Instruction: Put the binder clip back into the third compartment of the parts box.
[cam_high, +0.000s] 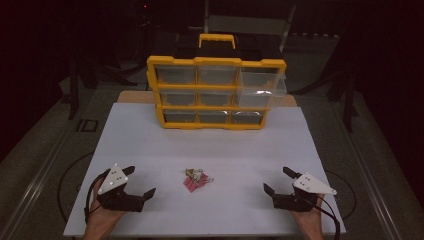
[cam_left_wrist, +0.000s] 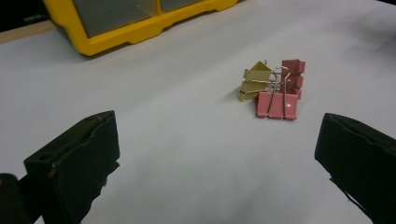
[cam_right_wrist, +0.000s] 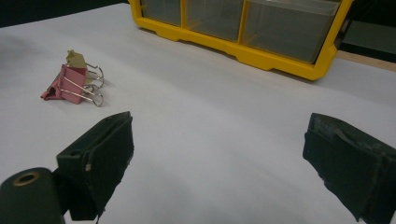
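From the high view, my left gripper (cam_high: 140, 181) sits at the lower left of the frame and my right gripper (cam_high: 278, 181) at the lower right, both with jaws spread wide and holding nothing. The small heap of binder clips (cam_high: 197, 179) lies between them, low in the middle of the white board (cam_high: 150, 145). The yellow drawer organizer (cam_high: 216, 93) stands at the upper centre, its top right drawer (cam_high: 262, 83) pulled out.

In the left gripper view, my jaws rise wide apart from the bottom corners, and the clips (cam_left_wrist: 274, 88), pink and gold, sit right of centre, well ahead of them. They lean on one another with their wire handles crossed, so I judge that closing on one could drag the rest, or flick it away if a jaw only catches a wire loop.

In the right gripper view, my jaws again stand fully open and empty, with the clips (cam_right_wrist: 73, 84) at the upper left and the organizer (cam_right_wrist: 261, 32) across the top. How many clips are in the heap is hard to tell, since some hide behind others. The organizer's upper rows are cut off here, and the dim light leaves the drawers' contents unclear.
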